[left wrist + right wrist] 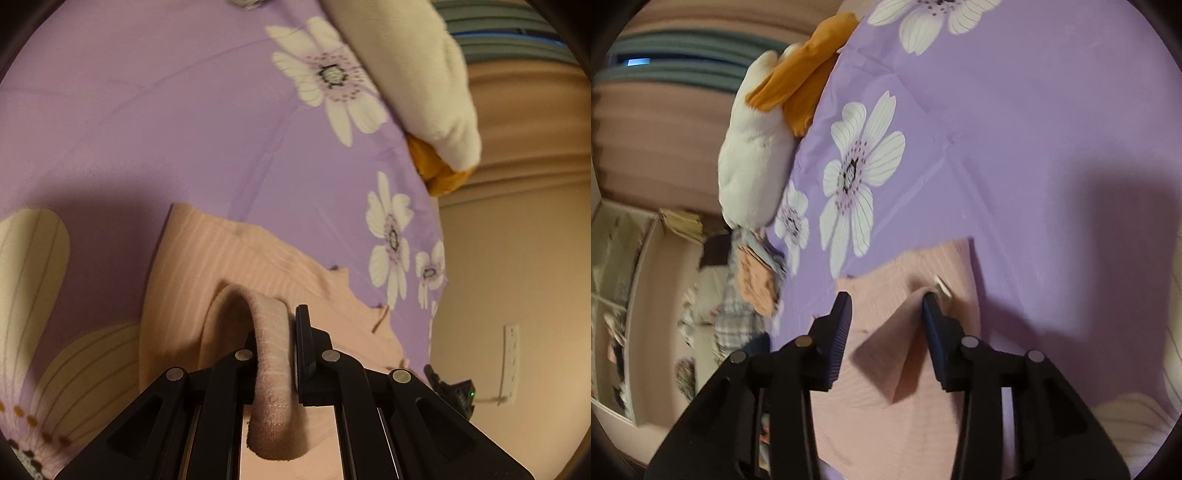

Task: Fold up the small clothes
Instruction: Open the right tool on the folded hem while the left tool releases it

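A pale pink ribbed garment (221, 251) lies flat on a purple flowered bedsheet (147, 110). My left gripper (277, 332) is shut on a rolled-up edge of this garment, which loops up and over between its fingers. In the right wrist view the same pink garment (905, 266) lies under my right gripper (886, 306), which stands open. A loose corner flap of the cloth sits between its fingers and leans against the right finger (932, 321). A small white label (942, 286) shows just beyond that finger.
A white and orange plush toy (417, 74) (753, 166) lies at the edge of the bedsheet (1034, 129). A pile of other clothes (753, 284) sits past the bed's edge. Beyond are a beige wall and shelves.
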Action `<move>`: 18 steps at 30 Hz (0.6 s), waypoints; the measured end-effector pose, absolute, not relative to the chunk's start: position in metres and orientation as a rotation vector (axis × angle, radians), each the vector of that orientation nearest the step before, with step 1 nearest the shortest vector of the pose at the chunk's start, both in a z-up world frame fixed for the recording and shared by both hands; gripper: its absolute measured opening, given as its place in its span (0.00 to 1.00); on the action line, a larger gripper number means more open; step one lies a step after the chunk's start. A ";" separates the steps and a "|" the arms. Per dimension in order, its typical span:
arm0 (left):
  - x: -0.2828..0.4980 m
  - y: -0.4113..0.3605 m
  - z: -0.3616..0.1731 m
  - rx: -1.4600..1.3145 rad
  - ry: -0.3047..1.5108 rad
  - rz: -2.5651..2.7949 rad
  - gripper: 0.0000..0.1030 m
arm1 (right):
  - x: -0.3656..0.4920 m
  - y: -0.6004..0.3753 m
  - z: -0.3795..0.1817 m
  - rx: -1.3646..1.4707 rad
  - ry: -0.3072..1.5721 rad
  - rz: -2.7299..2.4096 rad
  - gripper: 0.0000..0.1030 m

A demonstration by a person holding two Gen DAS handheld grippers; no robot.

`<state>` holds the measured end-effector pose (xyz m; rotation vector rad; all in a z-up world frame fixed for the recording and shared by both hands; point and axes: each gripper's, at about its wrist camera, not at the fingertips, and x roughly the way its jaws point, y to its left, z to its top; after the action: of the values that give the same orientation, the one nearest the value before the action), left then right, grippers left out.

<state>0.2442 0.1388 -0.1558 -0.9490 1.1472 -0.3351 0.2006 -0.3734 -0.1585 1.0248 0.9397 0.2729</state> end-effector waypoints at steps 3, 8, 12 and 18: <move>0.247 0.142 -0.158 -0.974 1.154 -0.332 0.01 | 0.204 -0.374 -0.160 1.014 0.950 0.259 0.39; 0.252 0.155 -0.156 -1.063 1.113 -0.329 0.43 | 0.210 -0.377 -0.163 1.036 0.926 0.244 0.39; 0.258 0.164 -0.150 -1.072 1.089 -0.309 0.50 | 0.217 -0.387 -0.160 1.062 0.880 0.210 0.39; 0.260 0.177 -0.132 -1.042 1.019 -0.255 0.50 | 0.205 -0.384 -0.135 0.962 0.831 0.253 0.39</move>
<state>0.2595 0.1769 -0.1322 -1.0420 1.0194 -0.2549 0.2048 -0.3843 -0.1354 0.9622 0.8310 0.2531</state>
